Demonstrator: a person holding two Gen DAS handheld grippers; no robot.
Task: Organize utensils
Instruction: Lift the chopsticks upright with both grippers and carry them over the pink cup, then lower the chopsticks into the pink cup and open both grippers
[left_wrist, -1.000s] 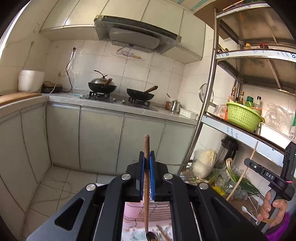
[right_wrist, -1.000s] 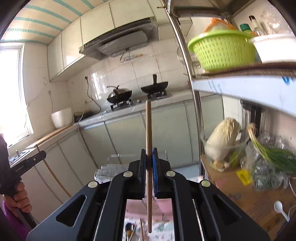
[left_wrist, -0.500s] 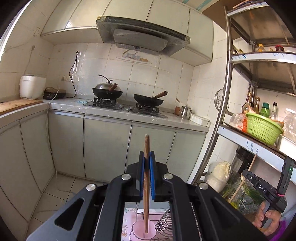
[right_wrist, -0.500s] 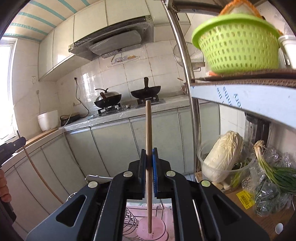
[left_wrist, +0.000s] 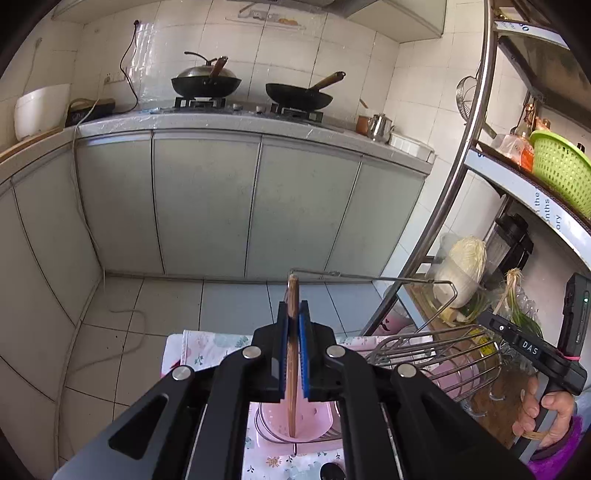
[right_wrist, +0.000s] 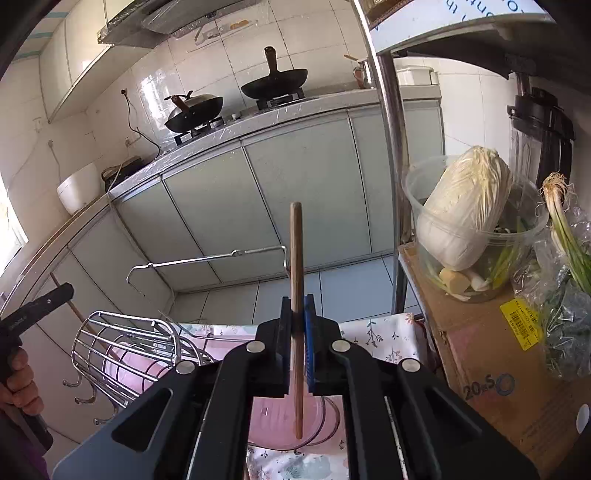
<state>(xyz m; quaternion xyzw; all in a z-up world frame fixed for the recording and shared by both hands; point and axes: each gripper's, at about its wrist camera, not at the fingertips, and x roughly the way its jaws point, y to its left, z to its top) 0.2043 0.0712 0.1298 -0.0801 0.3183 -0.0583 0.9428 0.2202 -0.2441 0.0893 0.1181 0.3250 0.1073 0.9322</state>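
My left gripper (left_wrist: 293, 314) is shut on a wooden chopstick (left_wrist: 292, 354) held upright, its lower tip inside a pink utensil cup (left_wrist: 295, 424) in a wire rack (left_wrist: 436, 354). My right gripper (right_wrist: 297, 314) is shut on a second wooden chopstick (right_wrist: 296, 277), also upright, its lower tip over a pink cup (right_wrist: 280, 424) of the same rack (right_wrist: 125, 347). The right gripper body also shows at the right edge of the left wrist view (left_wrist: 535, 350).
The rack stands on a floral cloth (left_wrist: 207, 350). A metal shelf post (right_wrist: 391, 147) and a cardboard box (right_wrist: 491, 362) with a cabbage tub (right_wrist: 465, 206) and scallions are to the right. Grey cabinets (left_wrist: 207, 199) and a stove with woks lie ahead.
Both grippers have tilted downward and come closer to the rack. The chopstick tips now sit at the pink cups, and the wire rack has come into view.
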